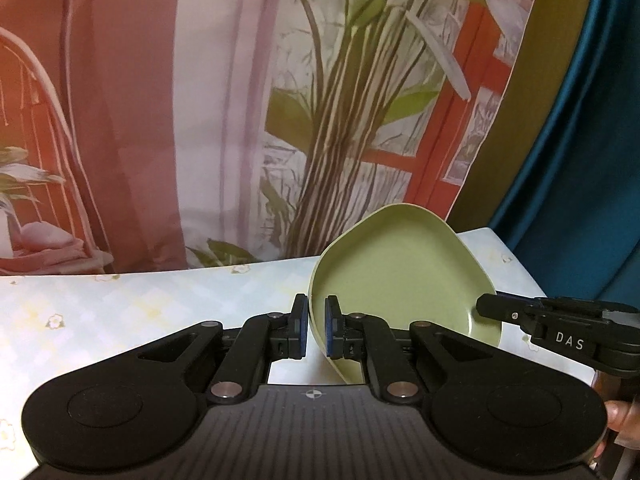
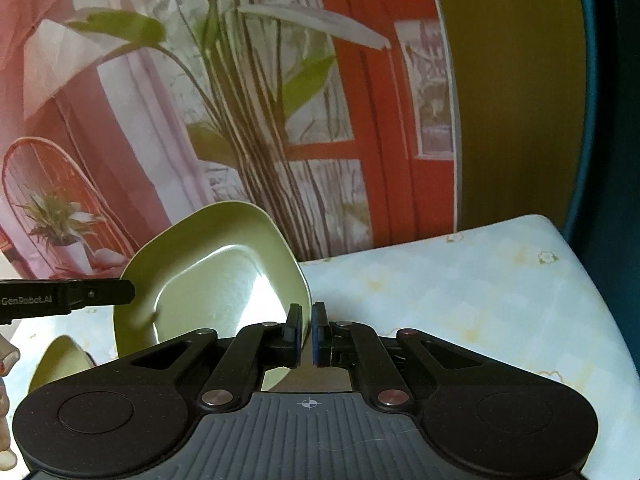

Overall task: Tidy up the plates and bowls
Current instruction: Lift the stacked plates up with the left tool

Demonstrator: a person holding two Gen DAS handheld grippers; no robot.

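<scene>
A green plate (image 1: 400,280) with rounded corners is held tilted above the table. My left gripper (image 1: 316,330) is shut on its left rim. My right gripper (image 2: 306,334) is shut on the opposite rim of the same plate (image 2: 216,280). The right gripper's side shows in the left wrist view (image 1: 560,328), and the left gripper's side shows in the right wrist view (image 2: 68,298). A second green dish (image 2: 60,360), partly hidden, sits low at the left in the right wrist view.
The table carries a pale checked cloth with small flowers (image 1: 160,304), also in the right wrist view (image 2: 460,292). A printed backdrop of plants and red window frames (image 1: 320,100) hangs behind it. A dark blue curtain (image 1: 592,160) hangs at the right.
</scene>
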